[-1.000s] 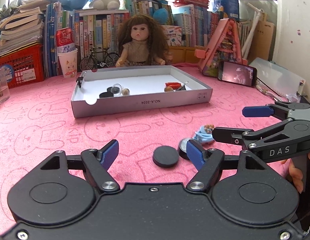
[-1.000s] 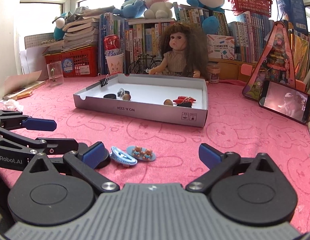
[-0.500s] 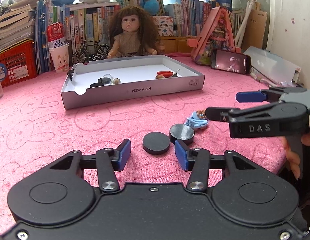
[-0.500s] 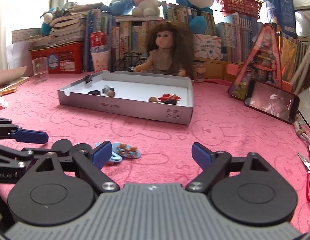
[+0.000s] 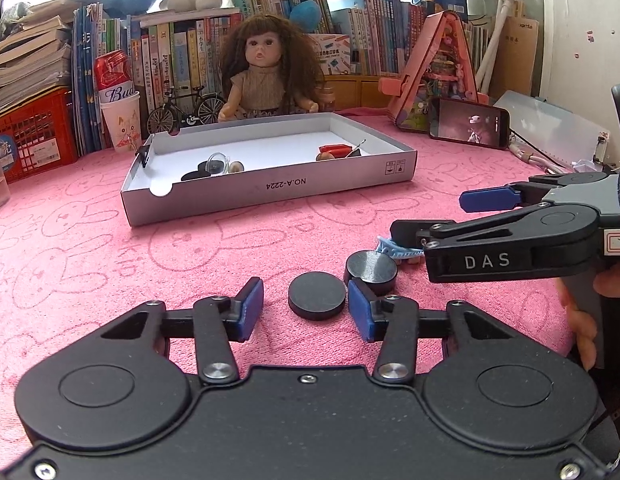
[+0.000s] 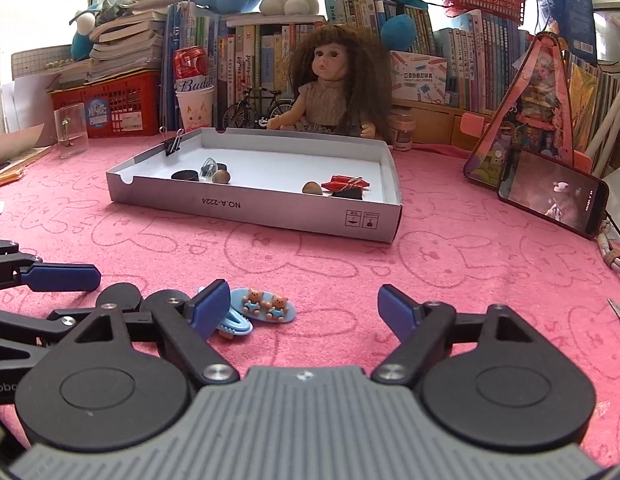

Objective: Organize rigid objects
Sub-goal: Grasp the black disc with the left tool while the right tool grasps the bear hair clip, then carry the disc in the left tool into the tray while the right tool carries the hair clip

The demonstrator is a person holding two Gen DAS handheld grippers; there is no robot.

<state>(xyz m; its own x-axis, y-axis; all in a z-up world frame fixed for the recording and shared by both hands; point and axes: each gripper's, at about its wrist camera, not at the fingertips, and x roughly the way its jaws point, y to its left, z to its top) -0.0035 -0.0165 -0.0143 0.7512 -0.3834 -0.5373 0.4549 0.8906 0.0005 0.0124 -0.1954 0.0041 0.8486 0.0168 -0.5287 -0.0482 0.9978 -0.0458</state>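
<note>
The left tongs (image 5: 305,308) are sitting low over the pink counter (image 5: 109,248) with their blue pads standing either side of a flat black disc (image 5: 317,295). The jaws have just been closing in on it, yet a strip of counter is still showing between each pad and the disc's rim, so they are open and not gripping. The disc is lying dead ahead of them, centred in the gap and slightly beyond the pad tips; being round, it is offering no long axis to line up with. A second black disc (image 5: 372,267) is resting just beyond the right pad, close enough that it looks likely to be nudged if that pad swings wide.

The right tongs (image 6: 299,310) are spread wide and have also been narrowing a little, holding nothing. A blue bear hair clip (image 6: 265,307) is lying just ahead of them, left of centre and nearer the left pad, its long axis running left to right across the jaws. A second blue clip (image 6: 233,324) is lying partly under that left pad.

Each hand is nearer its own piece. The grey box (image 5: 269,192), already holding several small things, is standing farther back, well apart from both.
</note>
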